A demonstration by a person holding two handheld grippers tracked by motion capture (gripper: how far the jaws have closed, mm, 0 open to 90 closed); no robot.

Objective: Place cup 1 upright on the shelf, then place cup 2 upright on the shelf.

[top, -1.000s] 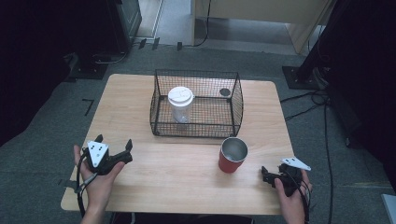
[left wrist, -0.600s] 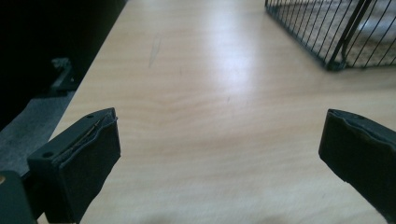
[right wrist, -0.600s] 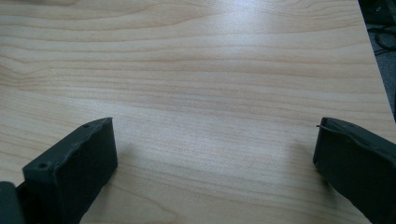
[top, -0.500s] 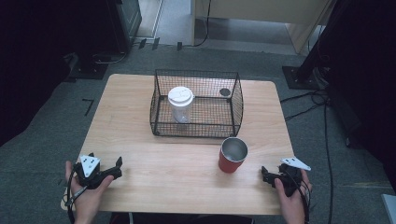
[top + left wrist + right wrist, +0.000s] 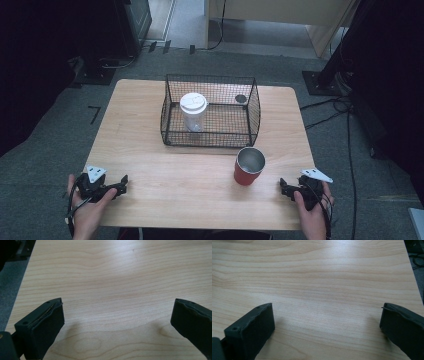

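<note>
1 red cup (image 5: 248,166) upright, mouth up, beside wire basket (image 5: 210,111)

high view: fixed above the near edge, faces forward and down over the whole surface (image 5: 150,130) | left gripper view: low and close, looks along its fingers (image 5: 42,325) at bare wood | right gripper view: likewise, fingers (image 5: 252,330) | shared: the near strip of wood
</note>
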